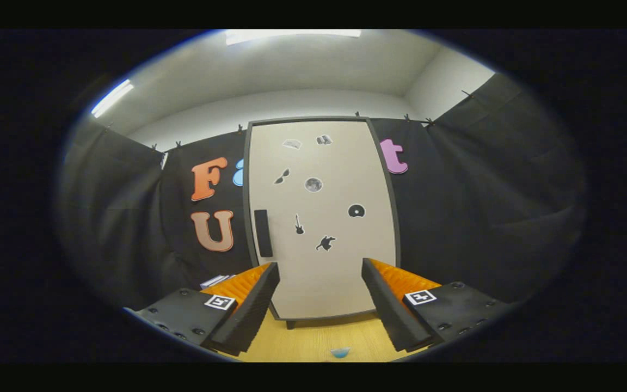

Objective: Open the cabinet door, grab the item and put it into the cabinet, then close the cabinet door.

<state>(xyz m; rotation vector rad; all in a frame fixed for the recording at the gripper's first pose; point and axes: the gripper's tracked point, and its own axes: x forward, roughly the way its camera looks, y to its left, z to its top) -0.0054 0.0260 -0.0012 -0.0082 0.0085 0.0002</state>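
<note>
Cabinet (321,218) stands closed beyond the spread, empty fingers (262,294)

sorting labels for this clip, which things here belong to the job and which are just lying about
Job: cabinet door, shut; its handle; small blue item on the table between the fingers; tool, open.

Lying about: stickers on the door; white thing beyond the left finger.

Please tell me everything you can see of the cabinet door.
The cabinet door is a tall, pale, smooth panel in a dark frame, upright and closed. A dark vertical handle sits near its left edge, and small dark stickers are scattered across its face. The cabinet stands on a light wooden table against black cloth. The hand-held gripper is open, its fingers short of the door; nothing touches it.
</note>
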